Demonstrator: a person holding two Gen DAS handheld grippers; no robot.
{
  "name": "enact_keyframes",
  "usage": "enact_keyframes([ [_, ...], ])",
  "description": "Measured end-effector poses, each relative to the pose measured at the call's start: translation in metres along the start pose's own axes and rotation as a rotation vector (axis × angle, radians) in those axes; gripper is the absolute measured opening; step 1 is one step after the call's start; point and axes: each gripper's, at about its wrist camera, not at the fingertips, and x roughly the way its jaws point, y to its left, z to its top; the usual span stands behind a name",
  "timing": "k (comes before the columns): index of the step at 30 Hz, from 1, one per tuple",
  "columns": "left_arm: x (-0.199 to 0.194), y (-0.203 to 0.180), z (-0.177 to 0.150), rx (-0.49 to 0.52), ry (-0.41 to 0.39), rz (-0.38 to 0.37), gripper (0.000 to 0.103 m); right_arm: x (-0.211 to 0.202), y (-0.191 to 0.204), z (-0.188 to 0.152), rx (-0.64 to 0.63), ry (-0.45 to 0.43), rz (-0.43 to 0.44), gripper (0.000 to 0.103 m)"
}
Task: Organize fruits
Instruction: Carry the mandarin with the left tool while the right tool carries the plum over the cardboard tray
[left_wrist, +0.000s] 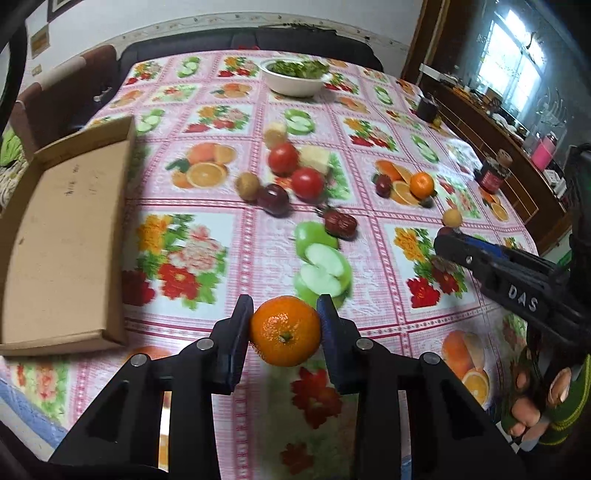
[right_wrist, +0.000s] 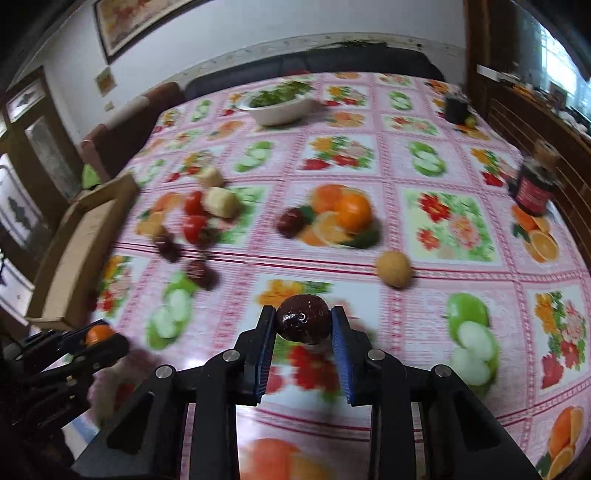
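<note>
Orange (left_wrist: 285, 330) clamped in L gripper (left_wrist: 285, 325), dark red fruit (right_wrist: 303, 319) in R gripper (right_wrist: 303, 325).

Close downward wrist views, probably shared tablecloth (left_wrist: 258, 229)

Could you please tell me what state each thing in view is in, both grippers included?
left gripper: shut on the mandarin.
mandarin: clamped between the pads.
right gripper: shut on the dark fruit.
dark fruit: clamped.
cardboard box: open, nothing visible inside.
white bowl: holds greens.
dark jar: upright, lid on.
tomatoes: loose on the table.
</note>
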Motion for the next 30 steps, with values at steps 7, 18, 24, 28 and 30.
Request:
enact_keyframes([
  [7, -0.023, 0.04, 0.008, -0.058, -0.049, 0.064, 0.033, 0.002, 0.057, 0.011, -0.087, 0.014, 0.122, 0.03],
  [18, -0.053, 0.131, 0.015, -0.216, -0.117, 0.189, 0.033, 0.013, 0.154, 0.03, -0.236, 0.046, 0.308, 0.03],
  [24, -0.055, 0.17, 0.011, -0.281, -0.12, 0.243, 0.033, 0.027, 0.207, 0.037, -0.312, 0.071, 0.385, 0.03],
  [28, -0.053, 0.187, 0.007, -0.314, -0.114, 0.254, 0.033, 0.035, 0.228, 0.04, -0.342, 0.092, 0.419, 0.03],
  [30, -0.051, 0.195, 0.005, -0.327, -0.109, 0.258, 0.033, 0.038, 0.235, 0.041, -0.35, 0.101, 0.431, 0.03],
])
